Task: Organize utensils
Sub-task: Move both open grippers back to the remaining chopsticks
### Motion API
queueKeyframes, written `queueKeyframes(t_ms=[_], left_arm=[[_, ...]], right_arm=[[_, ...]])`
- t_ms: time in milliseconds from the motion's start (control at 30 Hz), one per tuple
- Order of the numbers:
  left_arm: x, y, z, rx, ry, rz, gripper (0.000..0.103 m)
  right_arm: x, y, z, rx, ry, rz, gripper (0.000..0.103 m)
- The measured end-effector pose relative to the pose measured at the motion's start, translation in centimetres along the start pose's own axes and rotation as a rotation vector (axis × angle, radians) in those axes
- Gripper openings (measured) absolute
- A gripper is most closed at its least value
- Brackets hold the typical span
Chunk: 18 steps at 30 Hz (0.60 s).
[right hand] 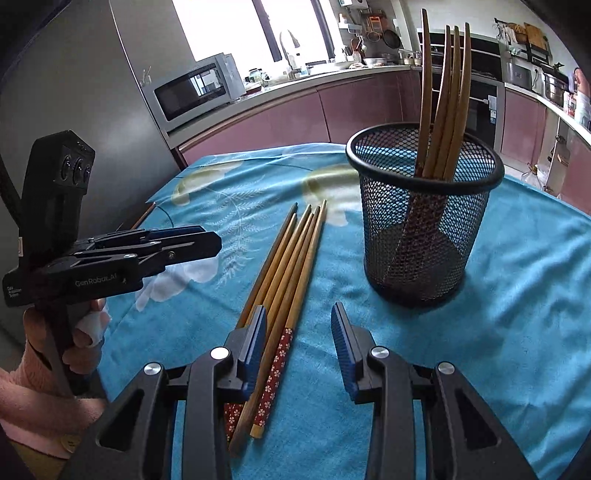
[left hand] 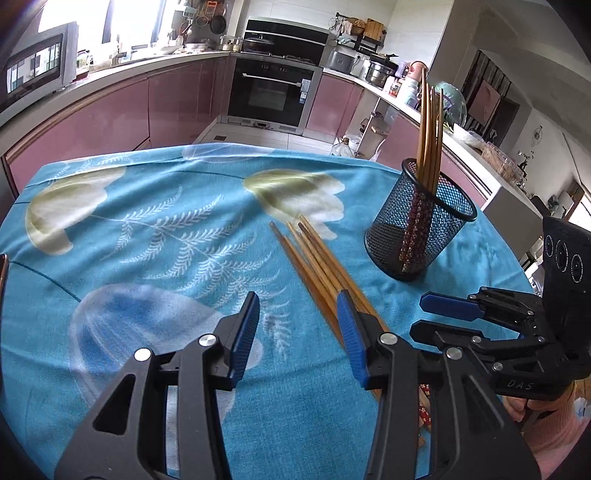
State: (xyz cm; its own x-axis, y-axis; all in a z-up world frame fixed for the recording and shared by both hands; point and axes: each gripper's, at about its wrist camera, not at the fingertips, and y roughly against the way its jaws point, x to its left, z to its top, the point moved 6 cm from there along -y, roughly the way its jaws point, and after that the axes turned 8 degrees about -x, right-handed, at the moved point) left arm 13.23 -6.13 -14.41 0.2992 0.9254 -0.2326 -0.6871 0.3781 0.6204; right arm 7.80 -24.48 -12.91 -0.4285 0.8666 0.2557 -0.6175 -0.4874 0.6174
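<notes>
Kitchen beyond the tongs: pink cabinets point(left hand: 177, 107) curving under a pale counter, built-in oven point(left hand: 273, 92) straight ahead, microwave point(right hand: 192, 92) to the left, bright window point(right hand: 255, 29) behind it, white floor tiles point(left hand: 258, 136) below.

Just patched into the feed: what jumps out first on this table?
A black mesh holder stands upright on the blue floral tablecloth, several chopsticks poking out of it. To its left, a loose bundle of chopsticks lies flat. Both tongs, left and right, hang open over the bundle.
</notes>
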Motion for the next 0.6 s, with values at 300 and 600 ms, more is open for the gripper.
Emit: queueKeyframes(t_ms=[300, 600], left_arm=[[-1.7, -1.8, -1.5, 0.061, -0.016, -0.032, 0.043], [-2.0, -3.0, -2.4, 0.095, -0.041, 0.0, 0.043]], right_arm=[[-0.1, -1.0, -1.0, 0.039, 0.016, -0.031, 0.033], [0.0, -1.9, -1.0, 0.051, 0.039, -0.059, 0.033]])
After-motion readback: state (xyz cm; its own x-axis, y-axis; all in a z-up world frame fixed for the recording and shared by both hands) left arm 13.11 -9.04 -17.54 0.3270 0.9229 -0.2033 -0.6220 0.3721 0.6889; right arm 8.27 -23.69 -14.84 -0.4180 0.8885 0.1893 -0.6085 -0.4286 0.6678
